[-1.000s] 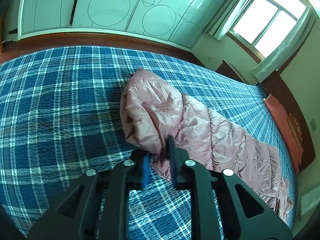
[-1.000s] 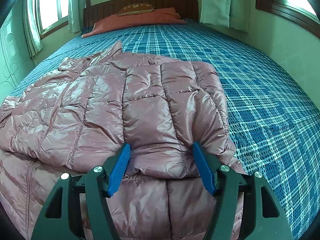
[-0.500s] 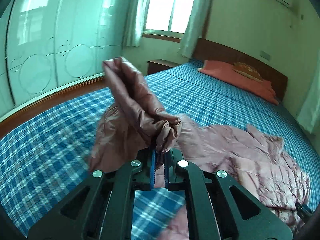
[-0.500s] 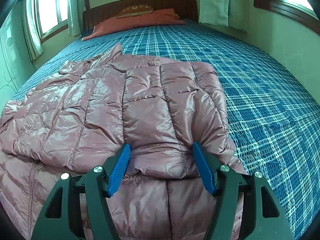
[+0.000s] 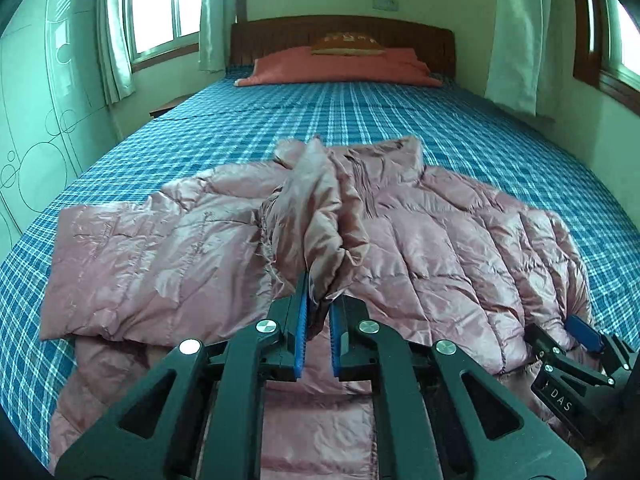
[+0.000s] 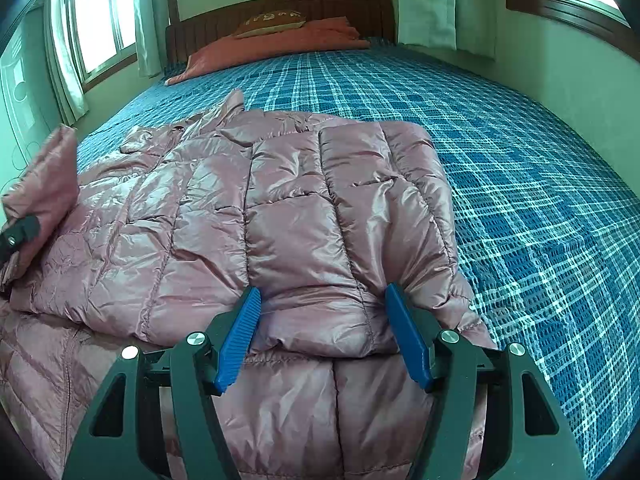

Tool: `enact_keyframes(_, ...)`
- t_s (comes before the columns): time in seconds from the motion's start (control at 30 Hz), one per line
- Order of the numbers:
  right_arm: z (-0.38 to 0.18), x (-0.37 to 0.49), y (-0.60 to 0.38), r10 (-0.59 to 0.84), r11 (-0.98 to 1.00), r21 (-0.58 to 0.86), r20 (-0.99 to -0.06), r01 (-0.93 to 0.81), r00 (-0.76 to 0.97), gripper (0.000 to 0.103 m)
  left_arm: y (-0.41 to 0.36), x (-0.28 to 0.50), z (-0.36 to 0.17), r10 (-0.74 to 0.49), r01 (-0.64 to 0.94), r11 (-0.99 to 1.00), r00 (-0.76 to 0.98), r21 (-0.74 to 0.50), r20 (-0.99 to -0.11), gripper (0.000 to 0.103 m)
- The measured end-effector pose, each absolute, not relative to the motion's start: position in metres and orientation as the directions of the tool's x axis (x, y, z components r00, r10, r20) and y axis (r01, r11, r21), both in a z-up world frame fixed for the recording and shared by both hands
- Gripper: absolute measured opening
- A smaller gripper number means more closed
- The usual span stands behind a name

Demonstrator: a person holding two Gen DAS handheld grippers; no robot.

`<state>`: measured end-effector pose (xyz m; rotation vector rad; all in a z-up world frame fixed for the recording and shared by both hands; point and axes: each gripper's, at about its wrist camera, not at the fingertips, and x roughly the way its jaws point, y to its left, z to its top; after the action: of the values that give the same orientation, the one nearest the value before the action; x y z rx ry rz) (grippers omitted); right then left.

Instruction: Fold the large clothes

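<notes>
A pink quilted down jacket [image 5: 440, 248] lies spread on the blue plaid bed [image 5: 360, 120]. My left gripper [image 5: 319, 300] is shut on the jacket's sleeve end [image 5: 316, 216] and holds it raised over the jacket's middle. In the right wrist view the jacket [image 6: 288, 216] has its right side folded over, and my right gripper [image 6: 322, 308] is open with its blue pads on either side of the folded edge, resting on the cloth. The left gripper with the sleeve [image 6: 40, 184] shows at that view's far left. The right gripper [image 5: 576, 344] shows at the left view's lower right.
Orange pillows [image 5: 340, 66] and a wooden headboard [image 5: 340, 32] stand at the far end of the bed. Windows with curtains [image 5: 116, 40] are on the left and right walls. A wardrobe [image 5: 36, 120] stands at the left. Bare plaid bedding [image 6: 540, 200] lies right of the jacket.
My left gripper has closed on the sleeve, lifted it off the bed and swung it right, over the jacket's body. The right gripper has stayed in place, open.
</notes>
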<state>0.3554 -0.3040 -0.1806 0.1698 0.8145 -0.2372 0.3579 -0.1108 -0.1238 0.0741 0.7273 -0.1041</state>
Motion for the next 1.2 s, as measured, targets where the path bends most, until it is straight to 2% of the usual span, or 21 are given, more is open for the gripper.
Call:
enact_keyframes(0.03, -0.181, 0.355, -0.304, -0.143, 0.960, 0.060, -0.735, 0.273, 0.662, 0.064, -0.117, 0.359, -0.127, -0.082, 0.140, 0.990, 0.729, 0.030, -0.680, 0.028)
enact_keyframes(0.07, -0.180, 0.356, -0.304, -0.142, 0.960, 0.061, -0.735, 0.273, 0.663, 0.064, -0.120, 0.356, -0.129, -0.102, 0.159, 0.987, 0.718, 0.019, -0.689, 0.042)
enact_keyframes(0.1, -0.180, 0.355, -0.304, -0.142, 0.960, 0.062, -0.735, 0.273, 0.663, 0.064, -0.121, 0.351, -0.127, -0.109, 0.164, 0.986, 0.720, 0.016, -0.686, 0.051)
enact_keyframes(0.17, -0.181, 0.355, -0.304, -0.143, 0.960, 0.059, -0.735, 0.274, 0.662, 0.064, -0.119, 0.338, -0.121, -0.130, 0.181, 0.983, 0.732, 0.008, -0.669, 0.057)
enact_keyframes(0.33, -0.174, 0.355, -0.306, -0.134, 0.958, 0.073, -0.744, 0.278, 0.655, 0.064, -0.104, 0.314, -0.097, -0.153, 0.207, 0.978, 0.757, 0.011, -0.635, 0.060)
enact_keyframes(0.5, -0.147, 0.350, -0.285, -0.063, 0.961, 0.146, -0.714, 0.236, 0.697, 0.064, -0.049, 0.304, -0.084, -0.058, 0.108, 0.993, 0.803, 0.050, -0.593, 0.061)
enact_keyframes(0.67, -0.131, 0.377, -0.232, 0.083, 0.963, 0.238, -0.708, 0.127, 0.701, 0.064, 0.029, 0.317, -0.091, 0.083, -0.056, 0.996, 0.782, 0.062, -0.618, 0.063)
enact_keyframes(0.8, -0.134, 0.405, -0.192, 0.181, 0.950, 0.307, -0.709, 0.066, 0.682, 0.065, 0.076, 0.328, -0.098, 0.153, -0.153, 0.987, 0.758, 0.055, -0.634, 0.063)
enact_keyframes(0.83, -0.137, 0.412, -0.183, 0.195, 0.948, 0.313, -0.715, 0.058, 0.671, 0.069, 0.083, 0.330, -0.099, 0.167, -0.168, 0.984, 0.754, 0.059, -0.635, 0.063)
enact_keyframes(0.93, -0.152, 0.430, -0.159, 0.215, 0.951, 0.307, -0.748, 0.040, 0.627, 0.069, 0.098, 0.334, -0.104, 0.188, -0.193, 0.979, 0.747, 0.062, -0.638, 0.063)
enact_keyframes(0.97, -0.155, 0.432, -0.152, 0.216, 0.955, 0.296, -0.756, 0.028, 0.617, 0.050, 0.102, 0.335, -0.104, 0.189, -0.195, 0.979, 0.744, 0.061, -0.641, 0.063)
enact_keyframes(1.0, -0.157, 0.432, -0.149, 0.224, 0.956, 0.292, -0.763, 0.014, 0.607, 0.021, 0.102, 0.334, -0.106, 0.188, -0.195, 0.979, 0.744, 0.060, -0.641, 0.063)
enact_keyframes(1.1, -0.149, 0.423, -0.146, 0.198, 0.967, 0.257, -0.740, -0.003, 0.643, 0.010, 0.104, 0.335, -0.104, 0.186, -0.193, 0.979, 0.748, 0.059, -0.637, 0.064)
enact_keyframes(1.2, -0.133, 0.410, -0.162, 0.144, 0.979, 0.206, -0.710, 0.008, 0.689, 0.009, 0.104, 0.335, -0.101, 0.177, -0.191, 0.981, 0.756, 0.046, -0.631, 0.066)
